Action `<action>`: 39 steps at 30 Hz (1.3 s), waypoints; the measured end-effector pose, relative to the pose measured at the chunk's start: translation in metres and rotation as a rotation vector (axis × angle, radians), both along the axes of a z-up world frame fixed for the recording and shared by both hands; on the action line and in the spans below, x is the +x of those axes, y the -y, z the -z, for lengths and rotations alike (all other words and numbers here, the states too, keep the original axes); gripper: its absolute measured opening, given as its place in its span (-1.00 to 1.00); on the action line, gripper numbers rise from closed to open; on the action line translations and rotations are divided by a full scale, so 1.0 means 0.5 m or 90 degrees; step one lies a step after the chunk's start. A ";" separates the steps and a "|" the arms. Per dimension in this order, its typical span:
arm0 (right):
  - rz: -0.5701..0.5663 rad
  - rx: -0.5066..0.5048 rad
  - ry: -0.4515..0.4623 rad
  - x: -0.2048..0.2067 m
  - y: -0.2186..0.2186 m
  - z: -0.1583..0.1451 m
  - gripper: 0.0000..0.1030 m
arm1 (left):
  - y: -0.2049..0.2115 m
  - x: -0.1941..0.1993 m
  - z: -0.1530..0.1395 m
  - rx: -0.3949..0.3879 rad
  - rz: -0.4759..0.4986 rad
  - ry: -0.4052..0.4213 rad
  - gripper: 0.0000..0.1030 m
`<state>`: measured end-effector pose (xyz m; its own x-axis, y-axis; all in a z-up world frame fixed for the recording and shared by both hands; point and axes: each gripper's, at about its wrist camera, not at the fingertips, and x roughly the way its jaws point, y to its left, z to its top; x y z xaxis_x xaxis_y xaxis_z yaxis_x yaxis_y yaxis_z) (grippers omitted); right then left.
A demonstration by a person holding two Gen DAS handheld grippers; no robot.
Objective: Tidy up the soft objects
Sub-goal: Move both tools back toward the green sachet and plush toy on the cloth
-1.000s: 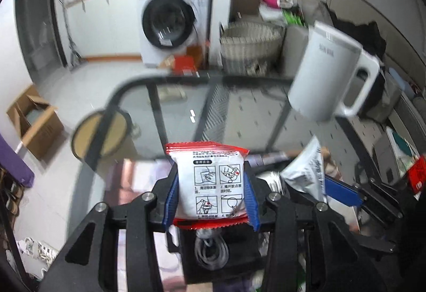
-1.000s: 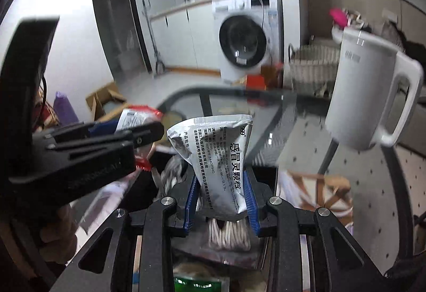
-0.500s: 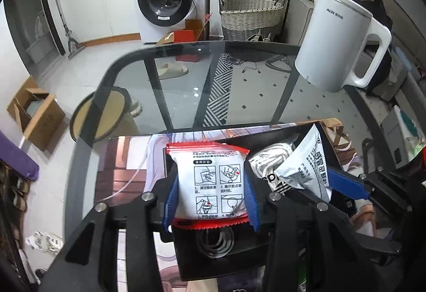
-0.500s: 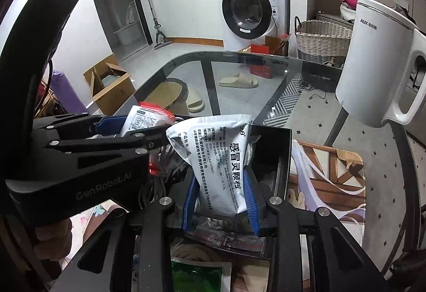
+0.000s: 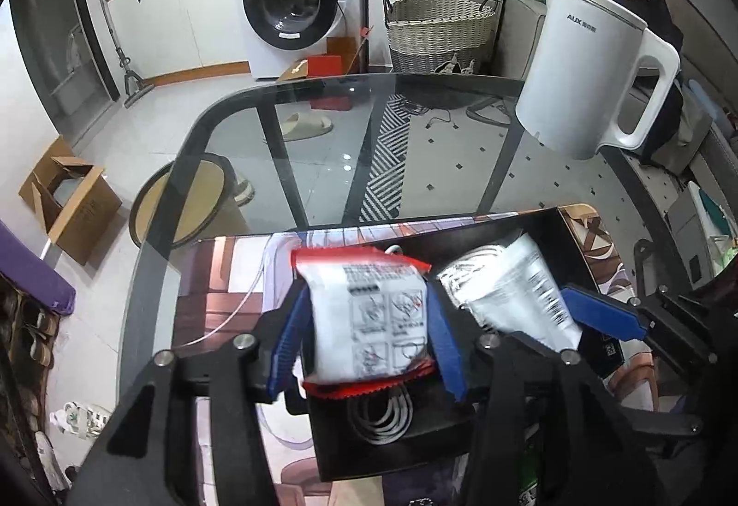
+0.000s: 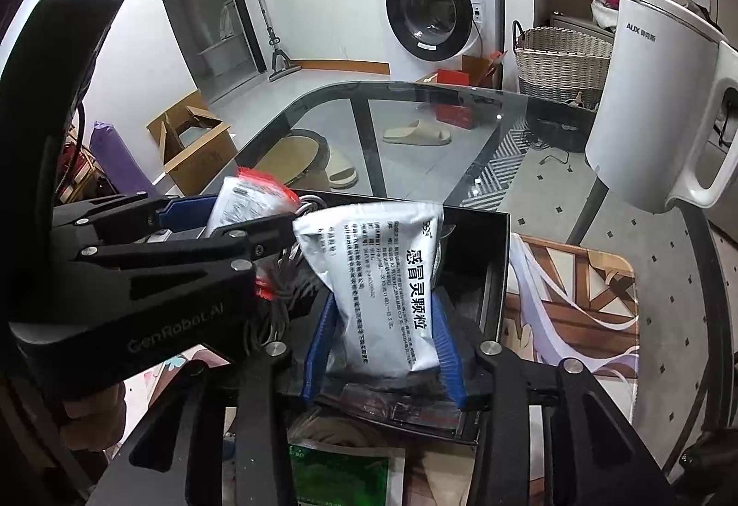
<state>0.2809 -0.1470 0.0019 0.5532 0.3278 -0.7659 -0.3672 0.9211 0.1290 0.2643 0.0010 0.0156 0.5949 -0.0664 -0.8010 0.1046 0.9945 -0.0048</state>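
Left wrist view: the left hand-held gripper (image 5: 366, 342) had its jaws opening, a red-edged sachet (image 5: 366, 324) between its blue pads, over a black box (image 5: 565, 238) on the glass tabletop (image 5: 323, 146).

Right wrist view: the right hand-held gripper (image 6: 385, 349) had its jaws opening around a silver sachet (image 6: 385, 280), above the same box; a white kettle (image 6: 664, 104) stood ahead to its right.

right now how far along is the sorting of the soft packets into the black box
Done: coiled white cables already lie in the black open box. In hand: the left tool has the red-edged white sachet between its opening jaws, and the right tool the silver-white printed sachet, both over the box. Left: a green packet lies outside it.
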 end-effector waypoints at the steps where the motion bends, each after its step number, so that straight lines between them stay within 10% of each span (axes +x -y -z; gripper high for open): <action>1: 0.001 0.000 0.000 0.000 0.000 0.000 -0.15 | 0.001 -0.001 -0.001 0.004 0.000 0.002 0.05; 27: -0.050 0.012 0.032 -0.106 0.017 -0.064 0.01 | -0.003 -0.136 -0.089 0.005 0.053 0.085 0.21; 39: -0.107 -0.026 -0.021 -0.174 0.016 -0.010 0.21 | 0.005 -0.215 -0.018 -0.016 0.096 0.016 0.32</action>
<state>0.1941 -0.1552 0.0071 0.4673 0.3815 -0.7976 -0.5128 0.8518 0.1070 0.1567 -0.0017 0.0245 0.5967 -0.1763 -0.7828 0.2528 0.9672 -0.0251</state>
